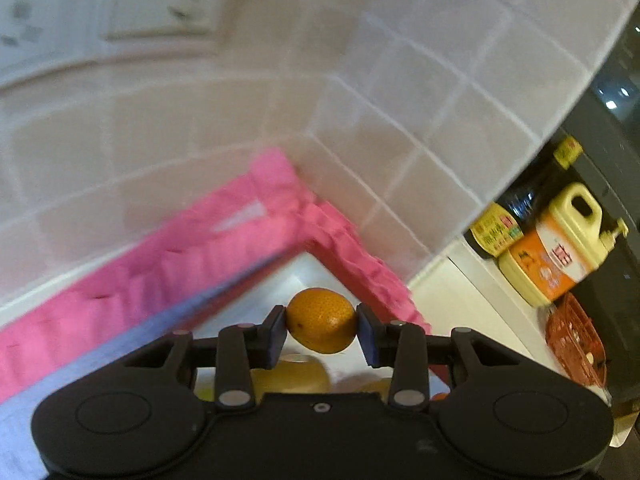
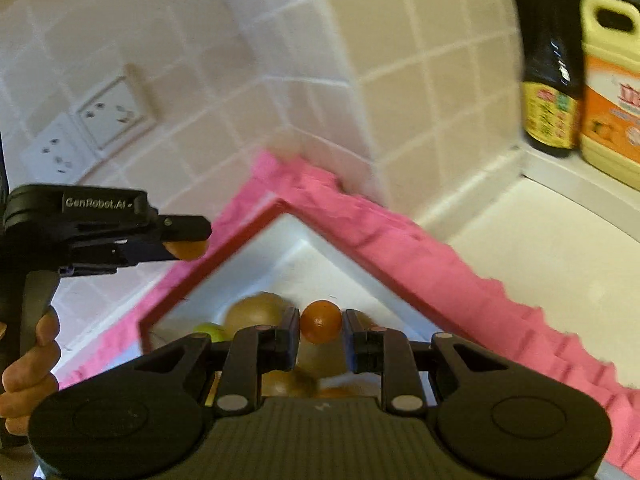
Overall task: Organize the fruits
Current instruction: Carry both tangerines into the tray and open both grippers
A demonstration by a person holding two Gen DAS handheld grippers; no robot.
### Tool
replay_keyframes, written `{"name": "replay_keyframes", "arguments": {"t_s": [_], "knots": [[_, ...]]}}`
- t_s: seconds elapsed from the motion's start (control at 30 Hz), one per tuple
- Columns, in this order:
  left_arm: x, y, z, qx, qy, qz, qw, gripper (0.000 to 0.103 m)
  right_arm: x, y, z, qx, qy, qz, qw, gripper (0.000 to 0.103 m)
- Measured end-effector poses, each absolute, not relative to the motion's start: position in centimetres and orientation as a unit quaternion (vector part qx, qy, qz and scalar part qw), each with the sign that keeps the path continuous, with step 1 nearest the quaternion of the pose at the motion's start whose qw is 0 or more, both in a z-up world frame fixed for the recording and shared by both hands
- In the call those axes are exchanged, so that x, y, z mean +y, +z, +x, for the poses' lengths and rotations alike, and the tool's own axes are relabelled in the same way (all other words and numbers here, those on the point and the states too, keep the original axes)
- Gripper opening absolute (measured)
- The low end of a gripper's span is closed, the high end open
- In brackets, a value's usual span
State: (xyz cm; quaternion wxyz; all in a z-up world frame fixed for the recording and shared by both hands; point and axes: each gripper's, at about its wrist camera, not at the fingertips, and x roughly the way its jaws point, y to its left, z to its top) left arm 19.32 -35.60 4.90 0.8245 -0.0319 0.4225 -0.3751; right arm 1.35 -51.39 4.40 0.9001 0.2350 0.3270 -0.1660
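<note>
While held: 2 tongs | left, orange [image 1: 321,320] | right, small orange fruit [image 2: 321,321]

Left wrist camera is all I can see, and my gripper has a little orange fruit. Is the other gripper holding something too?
Observer: Yes. The right gripper is shut on a small round orange-red fruit.
Operator: Is there any green fruit in the box?
Observer: Yes. A small yellow-green fruit lies in the pink-rimmed white box, right beside a large round tan fruit.
Operator: Can you see who holds my gripper?
Observer: Only a hand, wrapped round the handle of the left gripper.
</note>
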Motion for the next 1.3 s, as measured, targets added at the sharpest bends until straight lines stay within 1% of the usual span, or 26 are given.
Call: {"name": "replay_keyframes", "arguments": {"t_s": [0.23,0.4,0.57,0.6,0.63,0.67,0.7,0.73,0.8,0.87,1.03,1.17,1.3], "knots": [[-40.4,1.2,19.5,0.458,-0.393,0.005,0.797,0.045,-52.6,1.4,1.7,0.366,-0.178,0.257,0.876,0.025],[-41.5,-0.4,19.4,0.475,-0.388,0.027,0.789,0.045,-52.3,0.3,2.5,0.393,-0.186,0.256,0.863,0.025],[-41.8,-0.8,19.4,0.475,-0.393,0.031,0.787,0.045,-52.6,-0.3,2.5,0.398,-0.193,0.271,0.855,0.027],[-41.9,-0.7,19.4,0.475,-0.392,0.031,0.787,0.045,-52.7,-0.3,2.3,0.397,-0.194,0.274,0.854,0.03],[-41.8,-0.7,19.3,0.476,-0.391,0.03,0.787,0.048,-52.7,-0.2,2.2,0.394,-0.192,0.279,0.854,0.036],[-41.7,-0.5,19.2,0.476,-0.392,0.029,0.786,0.054,-52.8,0.0,1.9,0.39,-0.19,0.285,0.855,0.049],[-41.6,-0.3,19.1,0.475,-0.393,0.027,0.787,0.066,-52.8,0.4,1.6,0.385,-0.188,0.29,0.856,0.063],[-41.3,0.2,19.0,0.47,-0.391,0.026,0.791,0.073,-52.8,0.7,1.4,0.38,-0.188,0.291,0.858,0.069],[-41.0,1.2,18.6,0.46,-0.389,0.032,0.798,0.075,-52.8,1.7,0.7,0.37,-0.187,0.293,0.862,0.084],[-40.6,2.5,18.1,0.45,-0.381,0.047,0.807,0.076,-52.8,2.8,0.1,0.368,-0.183,0.298,0.862,0.09],[-37.5,6.5,16.0,0.417,-0.351,0.075,0.835,0.079,-51.9,6.8,-1.8,0.373,-0.194,0.27,0.866,0.095],[-34.1,8.6,13.1,0.395,-0.31,0.104,0.858,0.08,-50.0,9.9,-3.6,0.371,-0.21,0.235,0.874,0.102],[-31.1,8.5,9.7,0.386,-0.272,0.129,0.872,0.081,-47.1,10.6,-5.0,0.383,-0.223,0.203,0.873,0.102]]}}
